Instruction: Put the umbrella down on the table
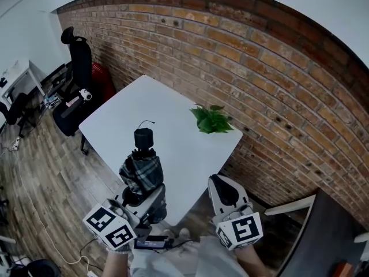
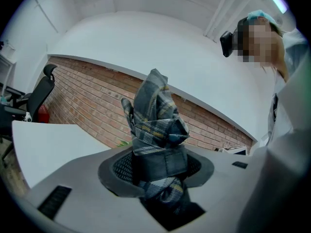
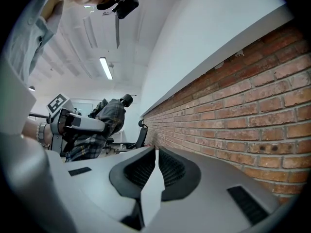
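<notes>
A folded plaid umbrella (image 1: 141, 171) with a black handle (image 1: 143, 137) stands nearly upright over the near edge of the white table (image 1: 161, 105). My left gripper (image 1: 140, 197) is shut on its lower part. In the left gripper view the strapped plaid fabric (image 2: 156, 125) fills the space between the jaws of the left gripper (image 2: 158, 168). My right gripper (image 1: 222, 188) hovers at the table's near right corner, shut and holding nothing. In the right gripper view the right gripper (image 3: 156, 153) has its jaws together, and the umbrella (image 3: 104, 120) shows at the left.
A small green plant (image 1: 210, 119) sits at the table's far right edge beside the brick wall (image 1: 265, 74). A black office chair (image 1: 79, 59) and a desk (image 1: 17, 77) stand on the wooden floor (image 1: 52, 172) to the left.
</notes>
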